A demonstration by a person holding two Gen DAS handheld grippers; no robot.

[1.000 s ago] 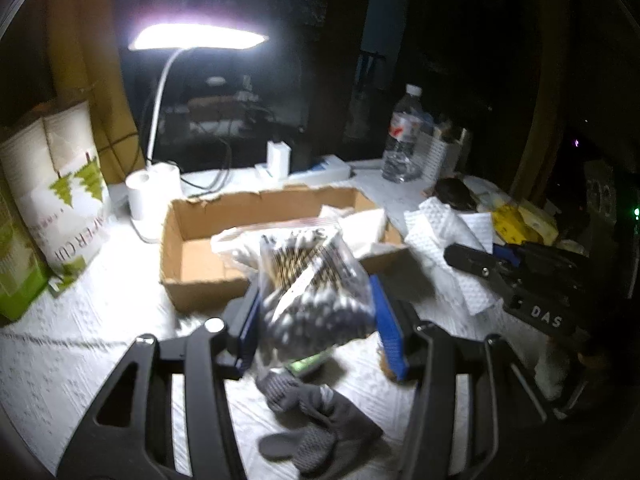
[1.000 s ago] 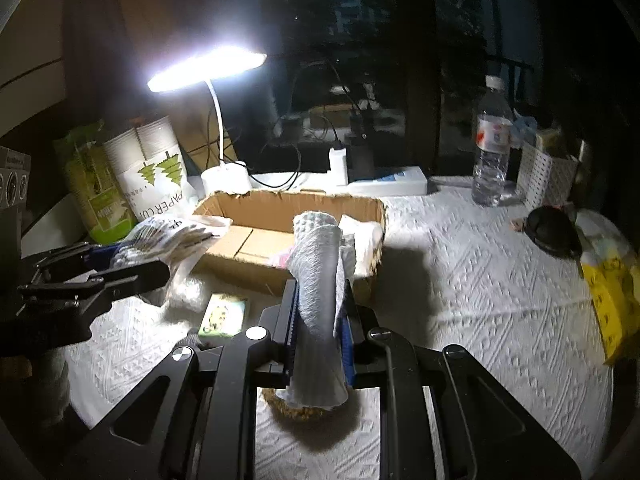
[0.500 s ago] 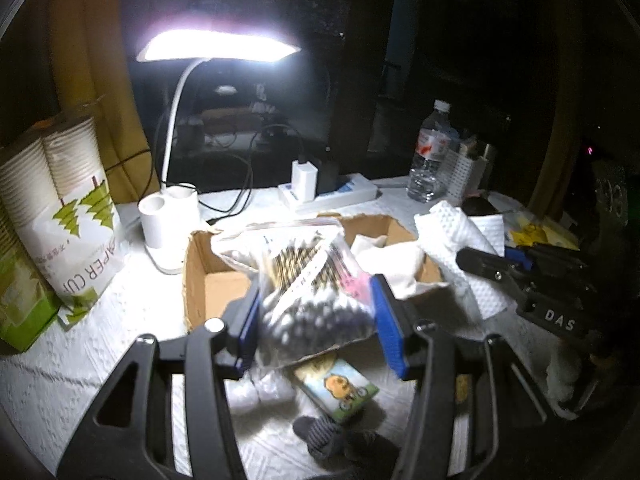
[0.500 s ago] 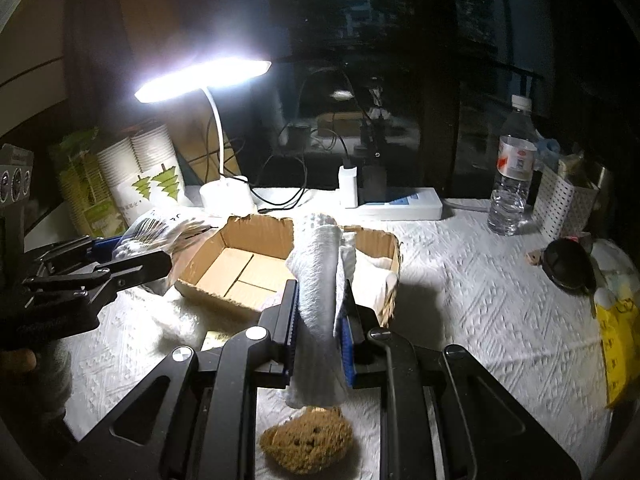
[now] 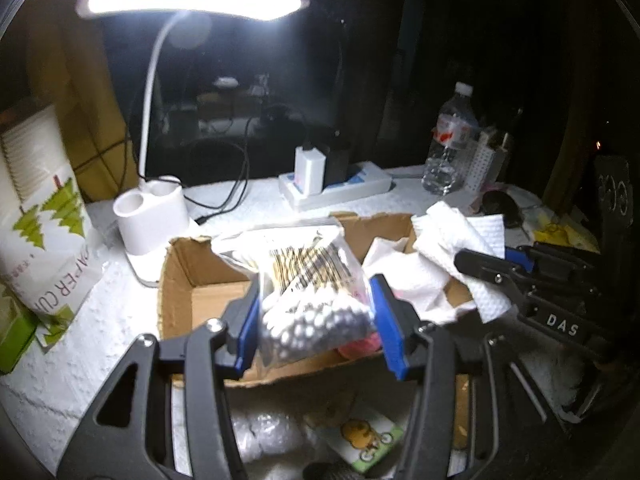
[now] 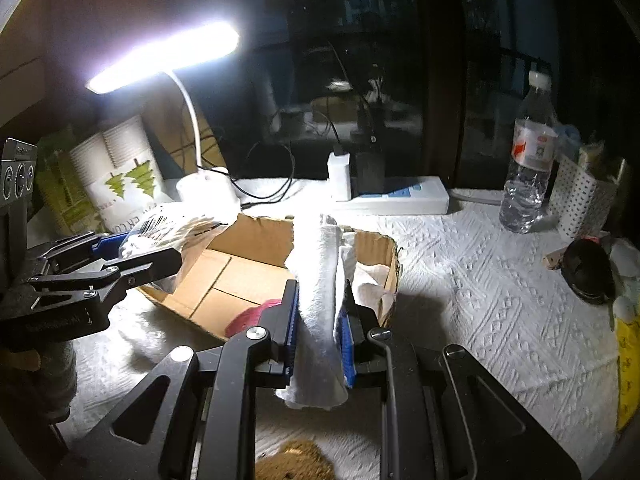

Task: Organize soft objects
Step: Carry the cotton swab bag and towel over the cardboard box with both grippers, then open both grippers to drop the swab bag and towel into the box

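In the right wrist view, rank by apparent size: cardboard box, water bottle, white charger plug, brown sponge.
1. cardboard box, largest.
2. water bottle.
3. white charger plug, smallest of the three whole things.
Unranked: brown sponge, cut by the bottom edge and nearest the camera.

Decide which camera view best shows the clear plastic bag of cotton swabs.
The left wrist view: the clear plastic bag of cotton swabs fills its centre, swab tips visible, held in the left claw. The right wrist view shows only its crumpled top at the left edge.
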